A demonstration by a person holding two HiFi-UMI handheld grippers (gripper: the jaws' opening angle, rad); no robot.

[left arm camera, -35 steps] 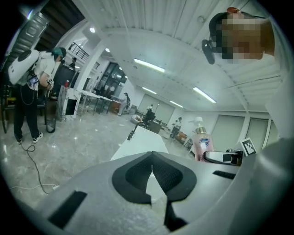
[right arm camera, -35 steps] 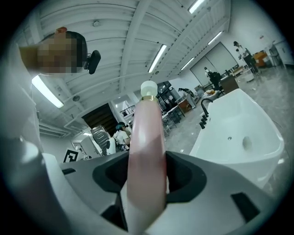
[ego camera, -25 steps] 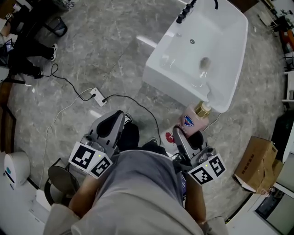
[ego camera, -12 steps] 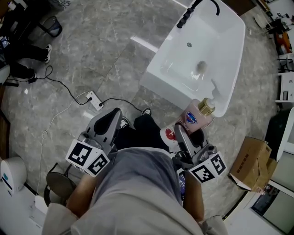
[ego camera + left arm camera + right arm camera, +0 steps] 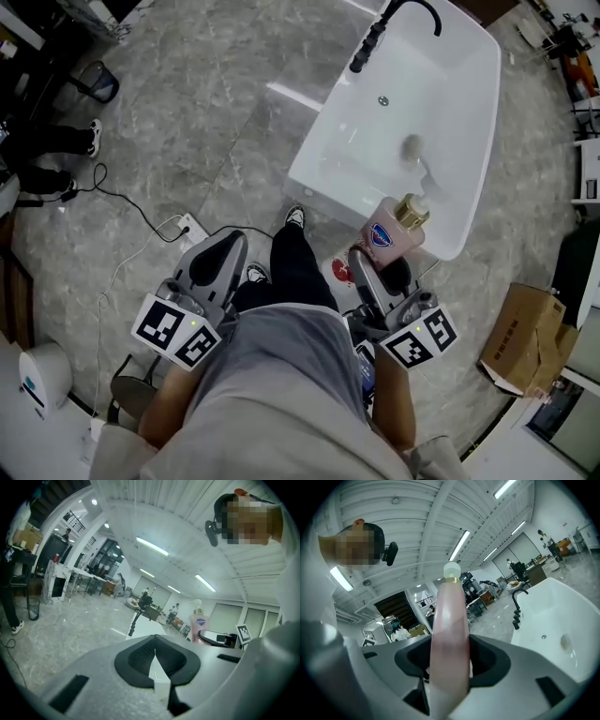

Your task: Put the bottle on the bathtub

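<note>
- Since a second ago you have stepped toward the bathtub (image 5: 323,173). One leg (image 5: 291,262) now reaches out ahead, and the white tub sits a little nearer, far and right of you, with its black faucet (image 5: 386,28) at the far end.
- Near right on the floor, the box (image 5: 520,342) lies well apart from your path, so you can ignore it.
- Your left gripper (image 5: 217,255) hangs at the near left with its jaws pressed together on nothing. It has no part in this step.
- Your right gripper (image 5: 375,267) is clamped on the bottle (image 5: 389,234), its jaws pinching the lower body from both sides, below the blue label.
- That bottle is upright in the air, just beside the tub's near right corner. From above it overlaps the rim, but I judge it is not resting there yet.
- Expect a smooth, stiff plastic body, likely part full, so it should be moderately heavy and slick. The gold pump (image 5: 411,208) on top makes it tippy.
- Your low hold on the flat sides looks right. Stay off the pump, which would swivel or press down.
- Bring it over a flat stretch of rim, set the base down square, and only then ease the jaws apart. That rim looks narrow and glossy, so a tilted landing could slide the bottle into the basin or onto the floor.
</note>
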